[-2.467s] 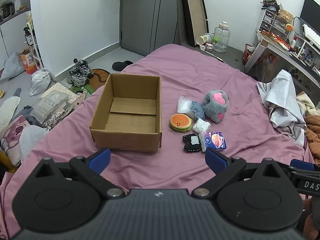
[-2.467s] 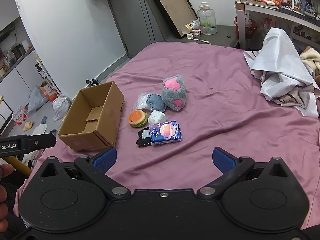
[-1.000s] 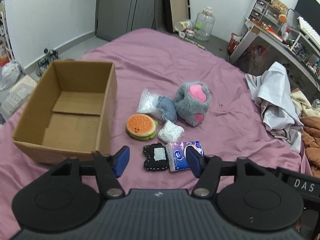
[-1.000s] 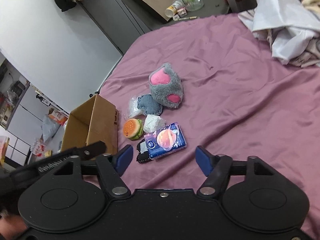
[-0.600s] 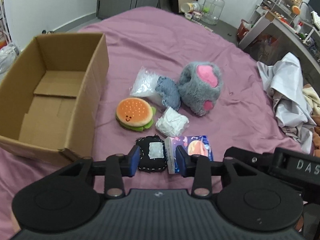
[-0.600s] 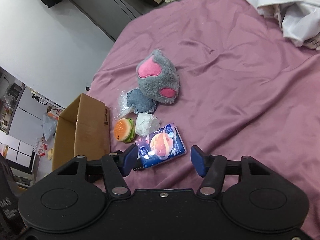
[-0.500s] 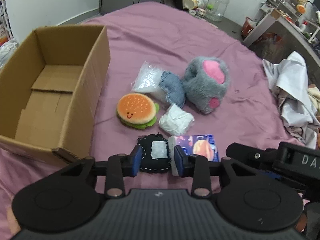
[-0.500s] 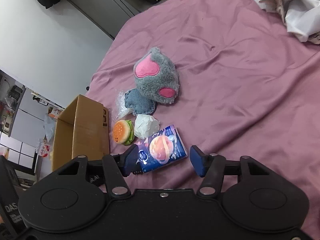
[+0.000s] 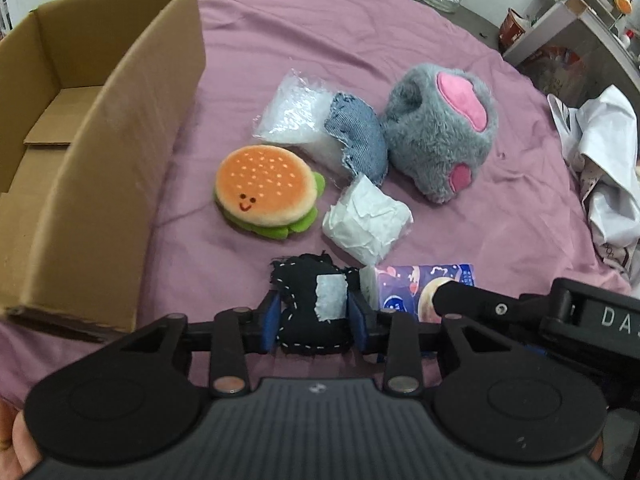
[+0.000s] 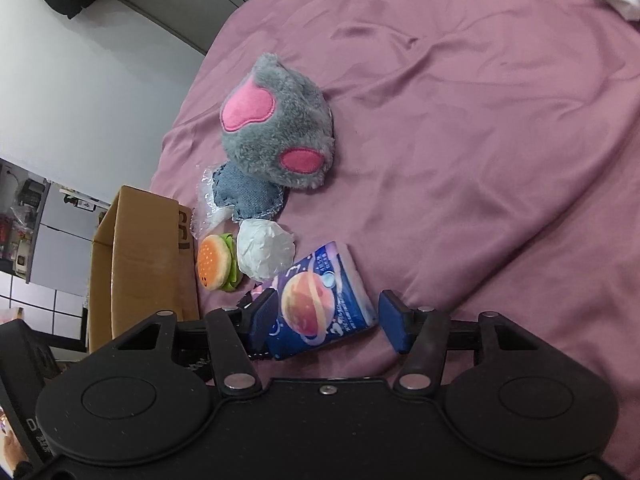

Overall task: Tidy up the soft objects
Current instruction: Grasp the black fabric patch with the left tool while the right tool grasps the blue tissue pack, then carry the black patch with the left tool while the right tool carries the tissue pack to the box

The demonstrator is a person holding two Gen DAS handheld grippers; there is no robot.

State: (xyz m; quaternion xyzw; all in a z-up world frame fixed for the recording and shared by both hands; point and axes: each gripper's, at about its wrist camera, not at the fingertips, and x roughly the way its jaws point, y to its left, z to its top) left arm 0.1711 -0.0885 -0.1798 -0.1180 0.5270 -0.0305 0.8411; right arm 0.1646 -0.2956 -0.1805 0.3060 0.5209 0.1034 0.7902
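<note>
Closing since before, left tongs [image 9: 315, 322] pinch black pouch [image 9: 310, 312].

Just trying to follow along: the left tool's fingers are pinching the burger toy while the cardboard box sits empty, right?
Not quite. The left gripper is pinching the black stitched pouch, not the burger toy, as the left wrist view shows. The cardboard box looks empty.

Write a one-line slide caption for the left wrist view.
Left gripper closed on black stitched pouch beside tissue pack, burger plush and open cardboard box on purple bedsheet.
</note>
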